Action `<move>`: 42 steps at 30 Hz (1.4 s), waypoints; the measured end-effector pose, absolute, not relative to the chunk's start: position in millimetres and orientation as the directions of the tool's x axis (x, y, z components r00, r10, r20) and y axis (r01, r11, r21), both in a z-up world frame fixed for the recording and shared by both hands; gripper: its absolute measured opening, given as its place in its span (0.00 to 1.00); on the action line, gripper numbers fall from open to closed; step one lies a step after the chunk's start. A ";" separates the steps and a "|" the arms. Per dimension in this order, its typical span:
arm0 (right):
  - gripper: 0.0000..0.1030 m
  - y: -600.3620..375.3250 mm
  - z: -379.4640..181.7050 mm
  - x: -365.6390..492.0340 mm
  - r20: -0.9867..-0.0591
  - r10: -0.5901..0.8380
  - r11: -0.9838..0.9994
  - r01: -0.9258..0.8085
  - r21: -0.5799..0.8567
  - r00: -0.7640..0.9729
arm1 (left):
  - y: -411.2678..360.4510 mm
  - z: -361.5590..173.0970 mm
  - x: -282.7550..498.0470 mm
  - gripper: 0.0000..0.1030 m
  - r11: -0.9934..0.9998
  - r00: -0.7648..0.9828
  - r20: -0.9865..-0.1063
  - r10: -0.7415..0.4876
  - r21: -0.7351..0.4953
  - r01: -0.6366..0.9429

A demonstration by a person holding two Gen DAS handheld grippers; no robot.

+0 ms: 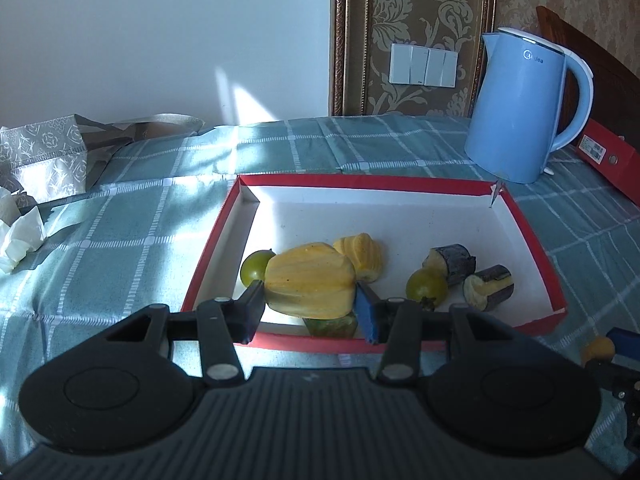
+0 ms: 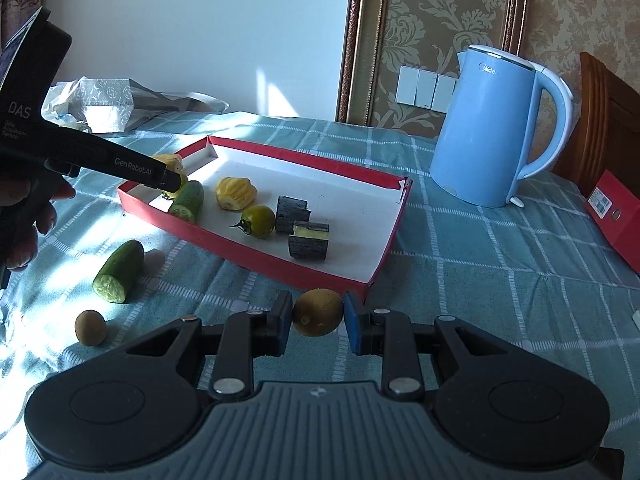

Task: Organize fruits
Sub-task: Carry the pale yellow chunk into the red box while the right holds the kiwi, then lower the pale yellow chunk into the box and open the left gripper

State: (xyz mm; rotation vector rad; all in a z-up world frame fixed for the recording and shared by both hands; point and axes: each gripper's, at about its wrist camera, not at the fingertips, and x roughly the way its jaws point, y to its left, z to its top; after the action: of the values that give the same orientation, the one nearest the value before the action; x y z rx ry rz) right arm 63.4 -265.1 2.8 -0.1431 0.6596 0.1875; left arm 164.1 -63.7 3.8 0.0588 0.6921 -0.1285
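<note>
A yellow fruit piece (image 1: pixel 310 296) was clamped in the left gripper (image 1: pixel 310 308) above the red tray (image 1: pixel 532 236) — a small brown fruit (image 2: pixel 319 312) was pinched by the right gripper (image 2: pixel 318 322).

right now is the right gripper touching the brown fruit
Touching: the right wrist view shows the right gripper with both fingers pressed against the brown fruit.

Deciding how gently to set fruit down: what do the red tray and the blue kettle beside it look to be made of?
The red tray looks like thin cardboard, a box lid: matte red outside, plain white inside, with a torn far corner showing raw paper edge. The blue kettle has a smooth shell with a soft satin sheen and a white moulded handle, probably plastic; painted metal can't be ruled out.
</note>
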 end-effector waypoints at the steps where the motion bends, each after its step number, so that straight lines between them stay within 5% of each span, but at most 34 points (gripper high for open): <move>1: 0.26 -266.6 2.6 63.8 -0.621 0.124 0.974 -0.215 -0.073 0.774 | -67.9 3.1 169.4 0.43 0.989 0.760 -0.641 -0.105 0.011 0.146; 35: 0.26 -305.7 -12.4 81.1 -0.665 0.035 0.991 -0.111 -0.073 0.746 | -135.6 -36.2 266.2 0.44 0.966 0.705 -0.693 -0.153 0.045 0.254; 42: 0.26 -304.5 -10.2 80.7 -0.660 0.039 0.990 -0.117 -0.075 0.750 | -135.5 -34.1 262.7 0.53 0.966 0.706 -0.692 -0.151 0.049 0.254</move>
State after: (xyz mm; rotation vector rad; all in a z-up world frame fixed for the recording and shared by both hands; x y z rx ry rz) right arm 80.7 -304.5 -10.2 -0.1142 0.7183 0.0854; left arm 262.7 -135.5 -34.1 0.1441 0.7548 -0.2254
